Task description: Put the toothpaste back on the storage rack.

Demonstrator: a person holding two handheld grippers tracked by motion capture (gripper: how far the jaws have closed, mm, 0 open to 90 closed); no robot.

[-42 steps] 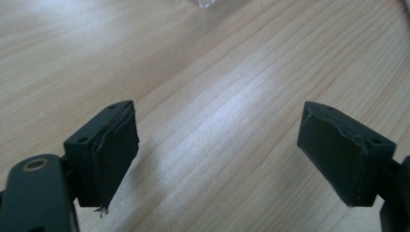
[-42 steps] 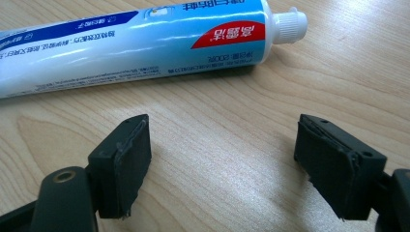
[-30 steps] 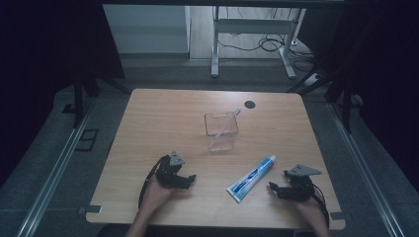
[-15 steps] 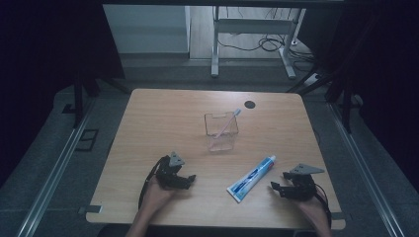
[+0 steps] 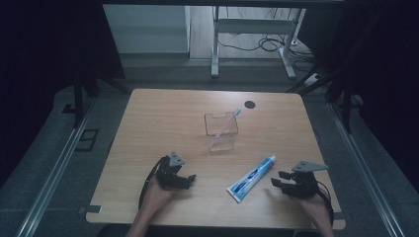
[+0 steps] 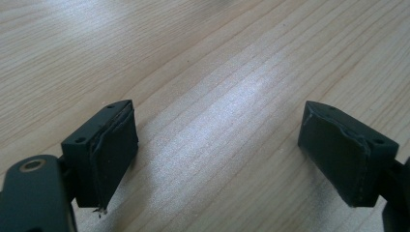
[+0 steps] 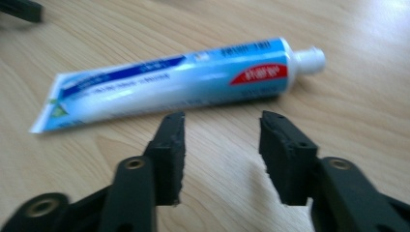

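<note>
Right gripper view: right tongs [image 7: 221,145] spread apart, empty, aimed at the toothpaste tube [image 7: 179,79] lying flat on the table [image 7: 362,96] just beyond the tips, white cap to the right, crimped end to the left. High view: same tube [image 5: 251,178] slanted near the table's near-right part, cap toward the far side, just left of the right tongs [image 5: 282,180]. Left tongs [image 5: 187,181] resting near the near-left edge, well apart from the tube; left gripper view: left tongs [image 6: 217,150] wide apart over bare wood, nothing between.

Probably light and soft: a plastic tube likely to dent and bulge under a hard squeeze, smooth skin apt to slip. Best taken across the middle of the body, gently, away from the flat crimp and the narrow cap; a pinch near the cap risks pushing paste out.

Count: one tube, one clear container [image 5: 221,131] mid-table, one toothbrush [image 5: 230,121] leaning inside it, one dark round hole [image 5: 250,104] toward the far right, two tongs.
</note>
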